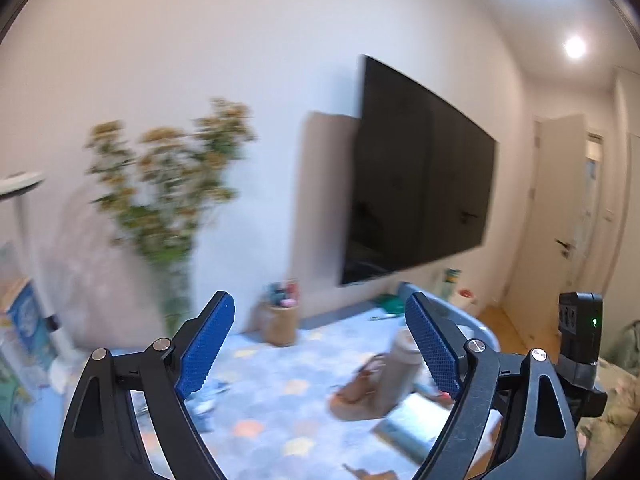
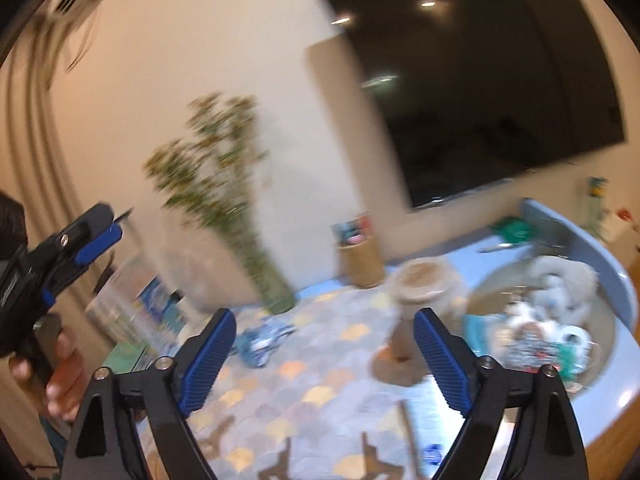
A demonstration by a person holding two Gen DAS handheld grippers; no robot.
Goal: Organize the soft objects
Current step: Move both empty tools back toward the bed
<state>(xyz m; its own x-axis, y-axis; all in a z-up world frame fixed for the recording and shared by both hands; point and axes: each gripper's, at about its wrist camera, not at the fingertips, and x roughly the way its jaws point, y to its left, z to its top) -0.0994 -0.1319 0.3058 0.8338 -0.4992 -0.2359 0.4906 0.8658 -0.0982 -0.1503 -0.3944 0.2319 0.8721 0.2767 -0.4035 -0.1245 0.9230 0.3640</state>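
Note:
Both views are motion-blurred. My left gripper (image 1: 320,344) is open and empty, held above a blue patterned table (image 1: 280,392). My right gripper (image 2: 324,360) is open and empty above the same table (image 2: 320,384). A blue basket (image 2: 616,280) at the right holds several soft items, among them a grey plush piece (image 2: 568,272). A small blue-white soft item (image 2: 260,340) lies on the table near my right gripper's left finger; it shows faintly in the left wrist view (image 1: 208,396). My left gripper also shows at the left edge of the right wrist view (image 2: 96,232).
A tan mushroom-shaped object (image 2: 420,284) stands mid-table, also in the left wrist view (image 1: 396,376). A pencil cup (image 2: 360,256), a vase of green branches (image 2: 272,280), a clear box (image 2: 132,304) and a wall television (image 1: 420,184) stand behind. A door (image 1: 560,216) is at the right.

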